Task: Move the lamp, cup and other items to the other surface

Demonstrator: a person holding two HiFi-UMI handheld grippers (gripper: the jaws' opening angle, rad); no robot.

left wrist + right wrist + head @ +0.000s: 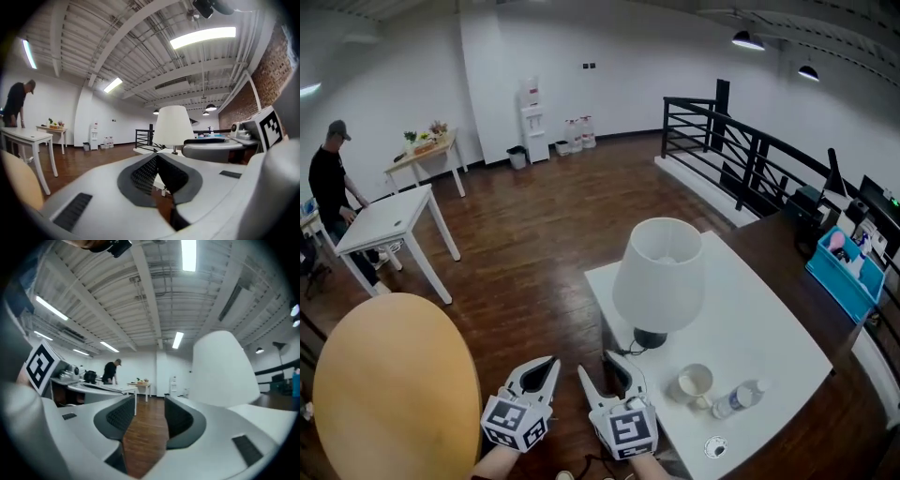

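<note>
A white-shaded lamp (pixel 659 272) stands on the white table (pixel 769 319), its dark base near the table's front left corner. A paper cup (pixel 695 382), a lying plastic bottle (pixel 739 398) and a small round item (pixel 716 448) sit nearer the front edge. My right gripper (pixel 595 364) is open and empty, just left of the lamp's base; the lamp shade (pixel 225 366) fills the right of the right gripper view beside that gripper (pixel 149 404). My left gripper (pixel 546 364) is shut on nothing, between the two tables. The lamp (pixel 173 125) stands ahead of the left gripper (pixel 157 157).
A round wooden table (pixel 394 394) lies at the lower left. Farther off are a white square table (pixel 389 220) and a person (pixel 333 173) beside it. A black railing (pixel 741 141) and a blue bin (pixel 844 272) on a dark counter stand at the right.
</note>
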